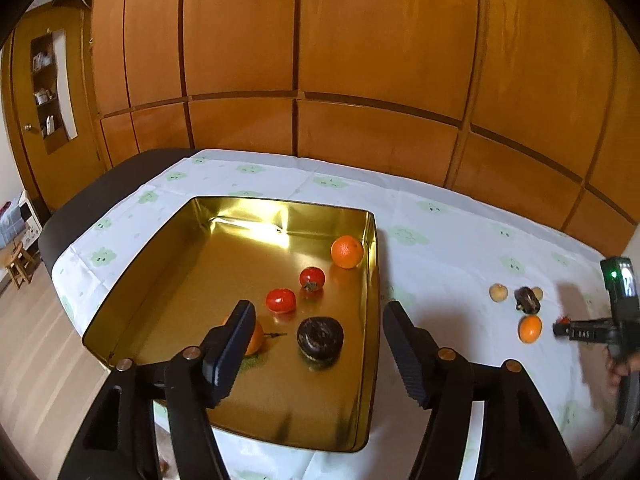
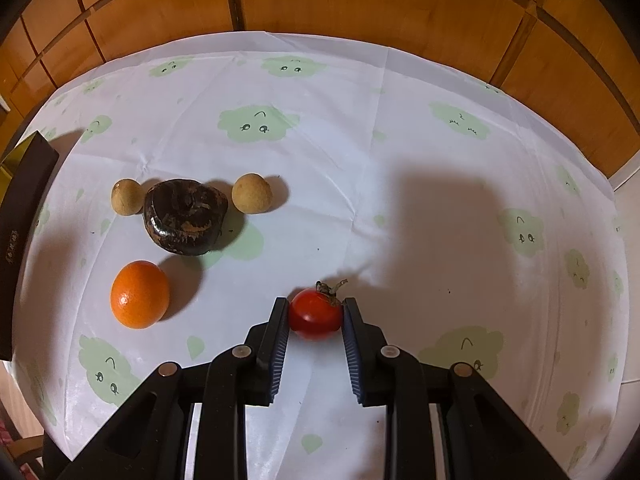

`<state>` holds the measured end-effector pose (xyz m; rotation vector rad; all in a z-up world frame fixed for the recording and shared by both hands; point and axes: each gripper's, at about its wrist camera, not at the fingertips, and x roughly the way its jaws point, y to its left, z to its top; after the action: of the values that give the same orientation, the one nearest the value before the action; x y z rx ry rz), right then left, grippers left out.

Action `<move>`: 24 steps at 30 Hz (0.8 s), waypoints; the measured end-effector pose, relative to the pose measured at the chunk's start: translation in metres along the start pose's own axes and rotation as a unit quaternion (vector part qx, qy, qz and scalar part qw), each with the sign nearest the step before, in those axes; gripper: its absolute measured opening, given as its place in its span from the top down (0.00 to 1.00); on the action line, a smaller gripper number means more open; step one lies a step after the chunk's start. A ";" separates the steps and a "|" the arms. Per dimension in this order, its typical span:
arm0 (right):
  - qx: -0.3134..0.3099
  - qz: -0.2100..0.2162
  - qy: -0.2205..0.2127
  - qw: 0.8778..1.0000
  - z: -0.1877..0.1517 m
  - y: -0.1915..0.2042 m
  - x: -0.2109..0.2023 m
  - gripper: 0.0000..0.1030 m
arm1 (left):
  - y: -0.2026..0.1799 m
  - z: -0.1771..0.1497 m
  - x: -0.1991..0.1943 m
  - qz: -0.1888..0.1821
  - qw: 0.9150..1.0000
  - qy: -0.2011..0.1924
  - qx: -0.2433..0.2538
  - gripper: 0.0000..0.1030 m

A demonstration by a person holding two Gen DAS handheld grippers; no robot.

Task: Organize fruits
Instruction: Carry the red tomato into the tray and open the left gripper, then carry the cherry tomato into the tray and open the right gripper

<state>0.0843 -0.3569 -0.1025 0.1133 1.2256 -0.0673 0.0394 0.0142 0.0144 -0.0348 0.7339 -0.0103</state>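
A gold tin (image 1: 370,320) sits on the tablecloth. In it lie an orange (image 1: 347,251), two red tomatoes (image 1: 312,278) (image 1: 281,300), a dark brown fruit (image 1: 320,337) and another orange (image 1: 256,338) half hidden by my finger. My left gripper (image 1: 318,354) is open and empty above the tin's near part. My right gripper (image 2: 316,314) is shut on a red tomato (image 2: 315,315) resting on the cloth. Left of it lie an orange (image 2: 140,294), a dark brown fruit (image 2: 185,216) and two small tan fruits (image 2: 127,196) (image 2: 252,193).
The white cloth with green cloud prints (image 2: 400,160) covers the table. Wooden wall panels (image 1: 320,60) stand behind it. The tin's dark outer wall (image 2: 22,232) is at the left edge of the right wrist view. The right gripper also shows in the left wrist view (image 1: 560,326).
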 end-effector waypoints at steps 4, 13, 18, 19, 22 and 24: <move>0.000 -0.001 -0.002 1.000 -0.001 0.000 -0.001 0.74 | 0.002 -0.006 -0.001 -0.002 1.000 0.007 -0.002 0.34; 0.011 0.001 -0.023 1.000 -0.001 -0.005 -0.012 0.74 | 0.013 -0.016 0.003 0.008 1.000 0.022 -0.017 0.33; 0.013 0.024 -0.060 0.998 -0.001 -0.004 -0.028 0.74 | 0.026 -0.015 0.005 0.015 0.999 0.022 -0.036 0.33; 0.005 0.027 -0.066 0.997 -0.001 -0.001 -0.032 0.74 | 0.031 -0.014 0.005 0.019 0.999 0.022 -0.040 0.33; -0.019 0.035 -0.084 0.996 -0.001 0.010 -0.048 0.74 | 0.048 -0.012 0.004 0.033 0.998 0.018 -0.054 0.33; -0.036 0.054 -0.100 0.993 0.001 0.023 -0.066 0.74 | 0.060 -0.013 0.004 0.047 0.997 0.019 -0.061 0.33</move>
<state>0.0655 -0.3344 -0.0392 0.1063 1.0182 0.0587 0.0337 0.0738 0.0002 -0.1170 0.7725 0.1248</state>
